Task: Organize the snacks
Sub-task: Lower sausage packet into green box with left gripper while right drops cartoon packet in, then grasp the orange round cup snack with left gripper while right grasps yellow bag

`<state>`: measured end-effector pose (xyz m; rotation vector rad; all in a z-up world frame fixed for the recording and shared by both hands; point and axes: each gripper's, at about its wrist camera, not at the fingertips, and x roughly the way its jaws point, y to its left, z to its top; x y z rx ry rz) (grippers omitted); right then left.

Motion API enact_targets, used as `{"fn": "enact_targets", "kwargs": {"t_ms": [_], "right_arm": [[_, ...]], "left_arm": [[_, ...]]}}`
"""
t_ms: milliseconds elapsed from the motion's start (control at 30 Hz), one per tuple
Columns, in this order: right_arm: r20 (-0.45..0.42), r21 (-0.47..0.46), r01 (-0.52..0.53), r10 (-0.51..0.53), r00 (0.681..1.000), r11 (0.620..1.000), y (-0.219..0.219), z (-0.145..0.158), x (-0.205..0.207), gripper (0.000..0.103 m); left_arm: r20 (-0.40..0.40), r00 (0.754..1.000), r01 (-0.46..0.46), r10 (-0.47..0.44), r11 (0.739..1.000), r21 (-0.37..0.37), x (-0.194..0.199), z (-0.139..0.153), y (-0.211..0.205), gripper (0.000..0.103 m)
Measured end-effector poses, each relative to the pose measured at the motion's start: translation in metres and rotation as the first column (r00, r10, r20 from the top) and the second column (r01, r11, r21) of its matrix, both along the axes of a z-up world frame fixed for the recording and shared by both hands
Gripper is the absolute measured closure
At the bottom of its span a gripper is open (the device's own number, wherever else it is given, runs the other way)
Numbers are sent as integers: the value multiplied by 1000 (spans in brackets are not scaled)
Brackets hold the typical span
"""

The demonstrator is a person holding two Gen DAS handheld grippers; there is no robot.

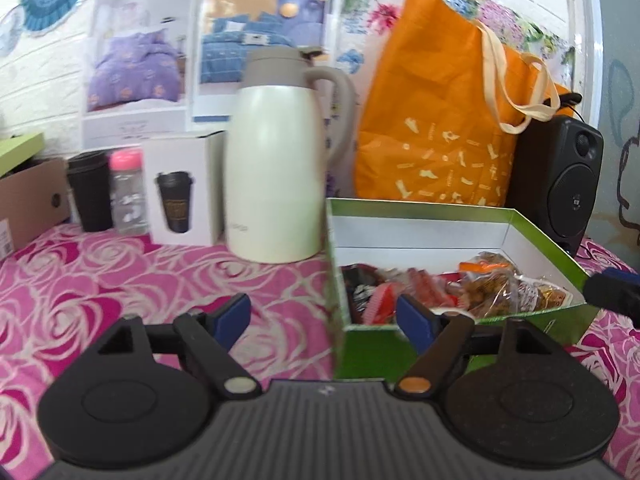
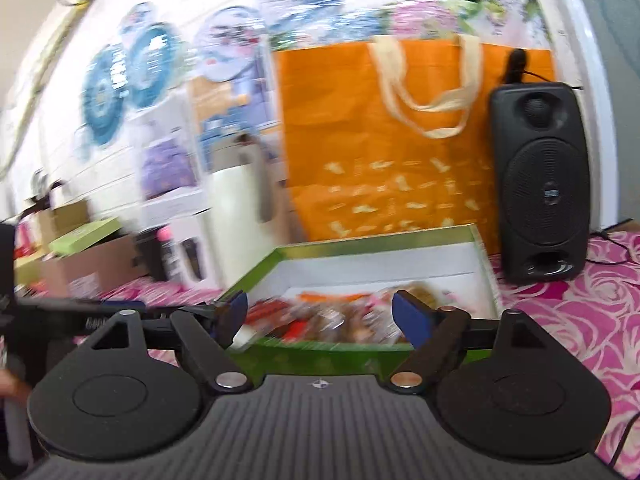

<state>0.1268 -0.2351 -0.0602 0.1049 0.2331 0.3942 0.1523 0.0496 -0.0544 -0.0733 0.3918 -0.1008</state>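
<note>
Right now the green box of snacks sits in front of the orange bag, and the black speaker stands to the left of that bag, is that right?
Not quite. The speaker stands to the right of the orange bag, as the right wrist view shows. The green box of snacks does sit in front of the bag.

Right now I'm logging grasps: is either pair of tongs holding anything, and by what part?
Nothing is held. The left tongs and right tongs are both open and empty, near the snack box.
</note>
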Motion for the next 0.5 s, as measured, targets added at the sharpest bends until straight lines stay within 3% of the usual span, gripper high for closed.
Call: {"fn": "enact_targets", "kwargs": {"t_ms": [33, 100, 267, 400, 500], "right_arm": [[-4, -11, -27, 27, 1000, 1000, 2, -1, -5, 0], [-20, -31, -70, 69, 997, 997, 8, -4, -14, 0], [-87, -68, -142, 136, 987, 988, 31, -16, -16, 0], [-159, -173, -183, 156, 975, 968, 62, -30, -14, 0], [-155, -282, -212, 174, 972, 935, 81, -39, -19, 0]], "left_arm": [[-1, 1000, -15, 15, 1000, -9, -7, -2, 9, 20], [-13, 998, -58, 58, 998, -19, -19, -8, 27, 1], [-84, 992, -92, 90, 995, -30, -25, -26, 52, 0], [-134, 991, 4, -7, 1000, -25, -17, -35, 40, 0], [-154, 986, 74, -66, 996, 50, -13, -41, 20, 0]]}}
